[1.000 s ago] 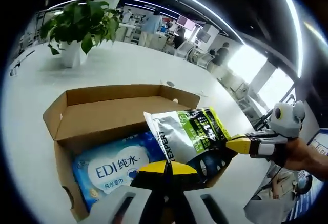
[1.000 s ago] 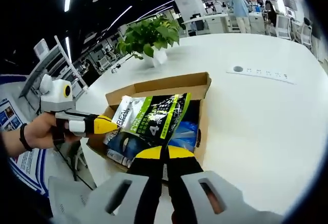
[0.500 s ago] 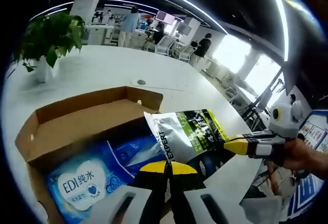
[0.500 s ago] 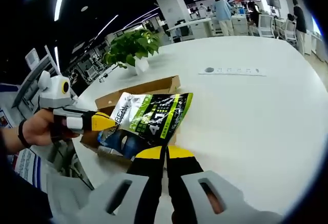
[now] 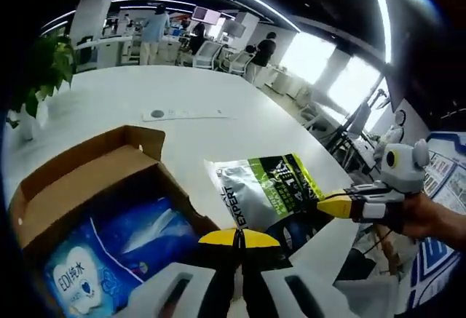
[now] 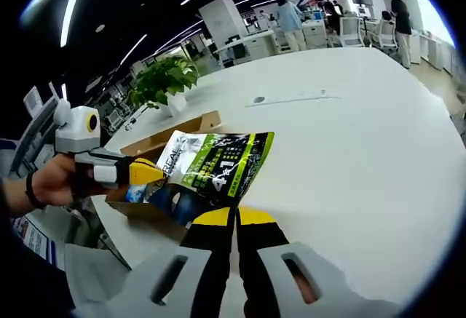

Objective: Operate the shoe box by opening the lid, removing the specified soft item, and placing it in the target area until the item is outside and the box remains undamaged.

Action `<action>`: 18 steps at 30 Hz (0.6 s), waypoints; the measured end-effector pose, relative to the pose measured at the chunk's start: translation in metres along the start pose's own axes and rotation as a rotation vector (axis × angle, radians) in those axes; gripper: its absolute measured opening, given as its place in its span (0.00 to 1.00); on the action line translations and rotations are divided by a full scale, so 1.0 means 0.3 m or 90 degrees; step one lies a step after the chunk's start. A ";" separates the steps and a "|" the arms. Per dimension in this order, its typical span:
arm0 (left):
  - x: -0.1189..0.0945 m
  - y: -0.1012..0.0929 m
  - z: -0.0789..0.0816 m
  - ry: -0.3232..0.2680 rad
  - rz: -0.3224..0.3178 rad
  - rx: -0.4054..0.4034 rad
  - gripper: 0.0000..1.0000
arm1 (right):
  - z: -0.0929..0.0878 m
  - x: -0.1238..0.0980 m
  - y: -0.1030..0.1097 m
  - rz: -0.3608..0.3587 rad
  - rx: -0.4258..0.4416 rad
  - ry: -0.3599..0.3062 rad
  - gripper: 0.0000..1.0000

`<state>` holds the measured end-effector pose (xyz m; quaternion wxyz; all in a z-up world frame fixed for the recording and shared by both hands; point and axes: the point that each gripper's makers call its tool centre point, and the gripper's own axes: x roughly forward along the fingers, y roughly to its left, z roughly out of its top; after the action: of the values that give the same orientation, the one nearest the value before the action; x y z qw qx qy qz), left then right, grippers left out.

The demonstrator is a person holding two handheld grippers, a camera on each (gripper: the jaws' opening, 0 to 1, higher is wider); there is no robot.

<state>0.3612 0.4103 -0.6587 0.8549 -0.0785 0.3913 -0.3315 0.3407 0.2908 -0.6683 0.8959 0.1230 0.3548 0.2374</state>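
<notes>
Lid's open, and the green-and-white pouch [image 5: 266, 194] is out, held over the tabletop [image 6: 349, 136] right of the shoe box [image 5: 87, 180]. Both jaw pairs, left hand-held gripper [image 5: 239, 238] and right hand-held gripper [image 6: 233, 216], are clamped on it. Only set-down remains.

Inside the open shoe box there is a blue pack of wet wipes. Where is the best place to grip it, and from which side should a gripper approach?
Probably from above, through the open top of the shoe box, since cardboard walls close its sides. The wet wipes pack lies flat and looks soft, so pinching an end seam or a raised fold seems safer than its flat face. Both grippers, left gripper and right gripper, are shut on the green pouch.
</notes>
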 end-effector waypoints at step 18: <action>0.141 -0.147 -0.042 0.038 -0.033 0.027 0.00 | -0.077 -0.096 -0.173 -0.038 0.044 0.002 0.00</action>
<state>0.3499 0.3513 -0.6761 0.8355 -0.0605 0.4071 -0.3642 0.3238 0.2327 -0.6885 0.8972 0.1427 0.3676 0.1987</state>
